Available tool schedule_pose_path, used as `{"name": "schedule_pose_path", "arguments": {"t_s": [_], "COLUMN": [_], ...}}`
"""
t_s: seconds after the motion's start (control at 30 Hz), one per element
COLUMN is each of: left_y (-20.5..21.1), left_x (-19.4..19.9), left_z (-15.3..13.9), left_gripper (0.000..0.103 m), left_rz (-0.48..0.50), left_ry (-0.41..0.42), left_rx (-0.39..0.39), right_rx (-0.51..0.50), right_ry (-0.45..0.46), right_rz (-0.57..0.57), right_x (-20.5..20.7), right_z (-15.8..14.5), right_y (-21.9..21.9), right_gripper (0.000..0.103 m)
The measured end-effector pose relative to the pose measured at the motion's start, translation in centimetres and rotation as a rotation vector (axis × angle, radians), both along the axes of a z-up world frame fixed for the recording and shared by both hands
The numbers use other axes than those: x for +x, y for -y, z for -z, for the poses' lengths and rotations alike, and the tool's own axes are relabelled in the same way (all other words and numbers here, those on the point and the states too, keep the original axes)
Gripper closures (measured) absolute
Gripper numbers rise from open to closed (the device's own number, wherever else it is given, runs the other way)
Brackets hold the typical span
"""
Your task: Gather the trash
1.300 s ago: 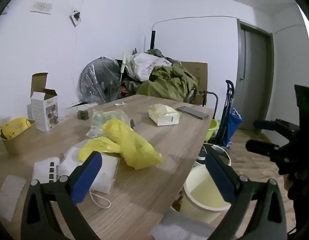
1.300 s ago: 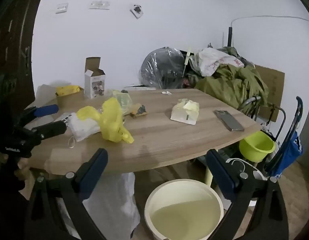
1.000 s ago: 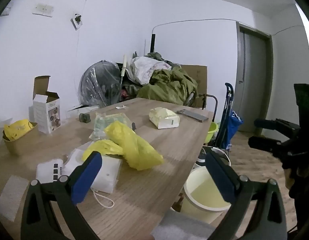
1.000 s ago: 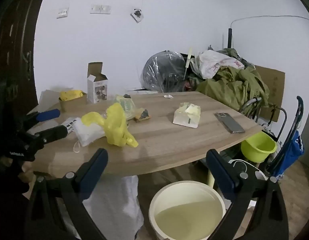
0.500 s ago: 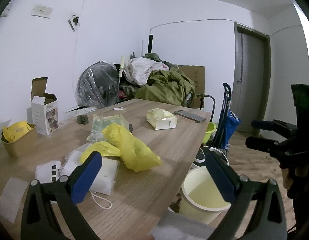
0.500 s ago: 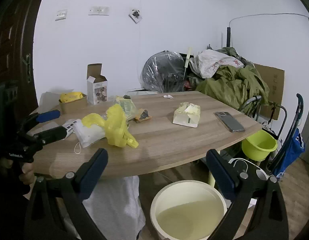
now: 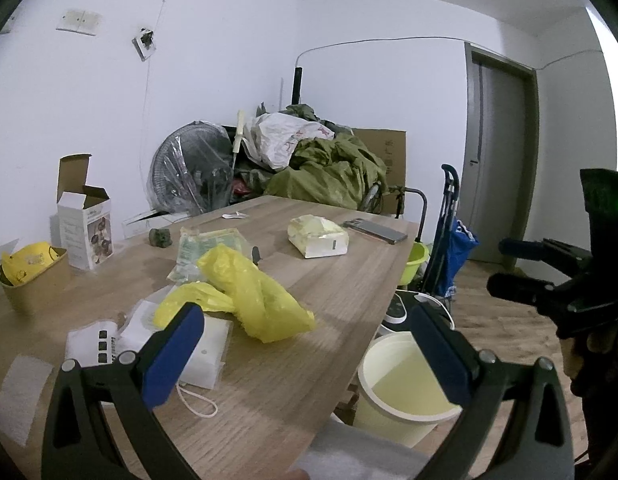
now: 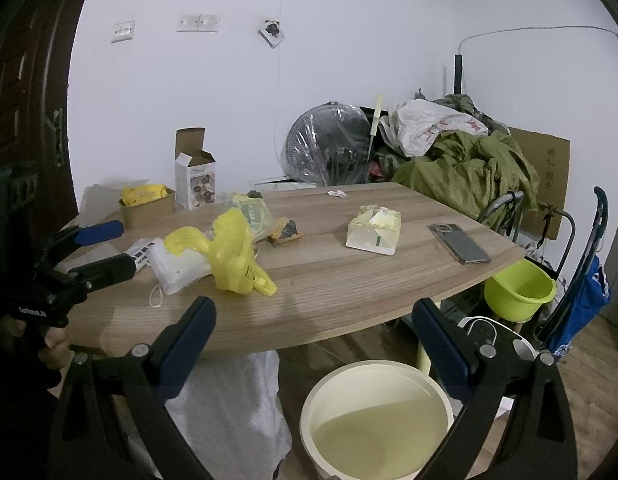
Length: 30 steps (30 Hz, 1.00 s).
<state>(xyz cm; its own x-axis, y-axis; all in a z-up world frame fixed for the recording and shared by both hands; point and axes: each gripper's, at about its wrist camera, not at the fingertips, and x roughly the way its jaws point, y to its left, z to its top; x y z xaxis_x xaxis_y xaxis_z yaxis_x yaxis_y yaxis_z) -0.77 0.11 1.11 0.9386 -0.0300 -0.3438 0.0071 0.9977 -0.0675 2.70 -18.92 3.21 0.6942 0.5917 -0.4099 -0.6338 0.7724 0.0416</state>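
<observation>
Crumpled yellow plastic bag (image 8: 233,256) lies mid-frame on my wooden table (image 8: 349,280). Left gripper (image 7: 305,344) and right gripper (image 8: 313,336): jaws wide apart, empty. Cream plastic bucket (image 8: 375,420) sits bottom centre.

"GetRobot.AI" on left claw (image 8: 105,248) body (small print).

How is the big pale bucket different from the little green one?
The cream bucket looks bigger and stands on the floor close to the camera; the green bucket looks smaller and sits farther back beside the table. The cream bucket is pale yellow-white, the green bucket bright lime. Both are round, open-topped, and look empty.
</observation>
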Motion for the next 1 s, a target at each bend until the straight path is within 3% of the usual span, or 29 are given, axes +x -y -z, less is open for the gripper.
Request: {"name": "schedule_pose_path", "arguments": {"t_s": [1.0], "left_y": [0.81], "left_x": [-0.33], "left_z": [-0.1], "left_gripper": [0.0], "left_rz": [0.004], "left_ry": [0.022], "left_rx": [-0.016], "right_rx": [0.008], "right_ry": [0.002], "right_rz": [-0.024], "right_x": [0.13], "right_z": [0.43], "right_y": [-0.18], "right_gripper": [0.005]}}
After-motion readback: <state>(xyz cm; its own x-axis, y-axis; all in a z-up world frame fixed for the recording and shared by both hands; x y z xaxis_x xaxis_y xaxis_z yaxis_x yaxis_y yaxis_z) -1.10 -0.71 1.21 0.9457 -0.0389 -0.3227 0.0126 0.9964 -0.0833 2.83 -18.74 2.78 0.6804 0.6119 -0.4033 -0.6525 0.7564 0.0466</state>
